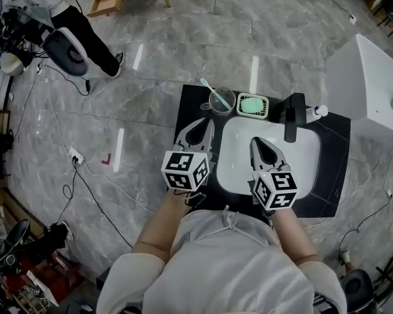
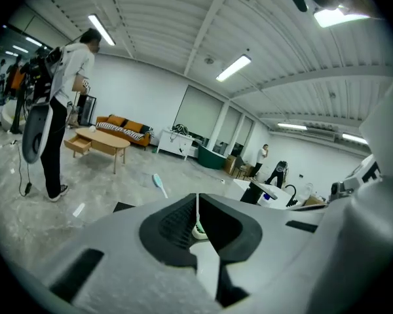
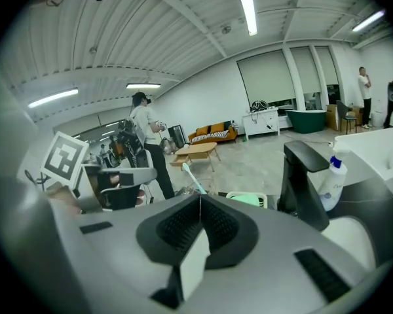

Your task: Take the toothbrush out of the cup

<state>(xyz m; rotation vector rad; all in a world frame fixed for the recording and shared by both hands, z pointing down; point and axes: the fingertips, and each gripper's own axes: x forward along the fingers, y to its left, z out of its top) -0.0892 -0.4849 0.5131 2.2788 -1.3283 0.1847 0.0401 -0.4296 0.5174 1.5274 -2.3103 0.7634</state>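
Mint-green and slim, the toothbrush (image 1: 211, 90) leans left in the clear cup (image 1: 223, 102) at the white sink's (image 1: 298, 157) far left, while the nearer left gripper (image 1: 207, 123) and right gripper (image 1: 256, 141) have jaws pressed together, empty.

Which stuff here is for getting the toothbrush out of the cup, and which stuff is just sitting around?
For the job:
toothbrush
glass cup
left gripper, shut and empty
right gripper, shut and empty

Just sitting around:
green soap dish
black faucet
bottle
white sink basin
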